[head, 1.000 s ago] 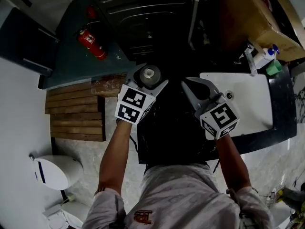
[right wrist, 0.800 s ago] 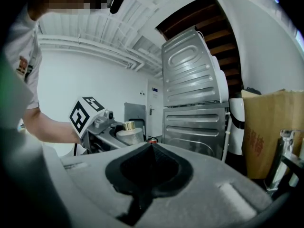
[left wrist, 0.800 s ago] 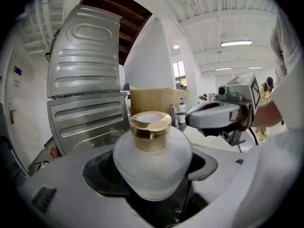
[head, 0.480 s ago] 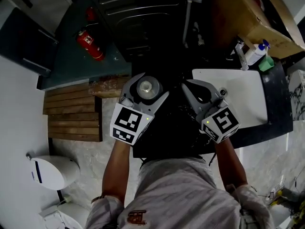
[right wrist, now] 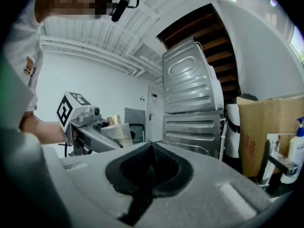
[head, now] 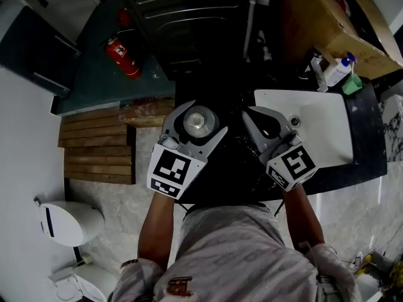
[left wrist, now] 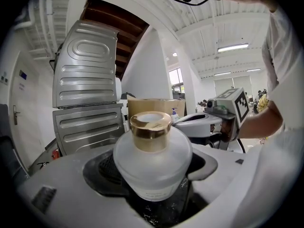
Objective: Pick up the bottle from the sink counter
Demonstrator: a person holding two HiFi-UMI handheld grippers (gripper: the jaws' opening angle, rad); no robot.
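Note:
A round frosted glass bottle (head: 197,121) with a gold cap sits between the jaws of my left gripper (head: 196,119), which is shut on its wide body and holds it upright in the air in front of the person. In the left gripper view the bottle (left wrist: 152,160) fills the gap of the left gripper (left wrist: 152,169). My right gripper (head: 253,114) hovers just to the right, its jaws shut with nothing in them. In the right gripper view its dark pads meet at the right gripper's tip (right wrist: 151,145), and the bottle (right wrist: 118,133) shows at the left.
A white sink basin (head: 318,134) is set in a dark counter at the right, with a faucet (head: 318,68), a blue-pump soap bottle (head: 340,69) and a green sponge (head: 352,84) behind it. A cardboard box (head: 327,24), a grey metal appliance (head: 189,14), a red fire extinguisher (head: 123,56), wooden slats (head: 97,146) and a toilet (head: 69,222) surround the spot.
The left gripper has drawn back toward the person with the bottle still in it. The right gripper has hardly moved and stays shut.

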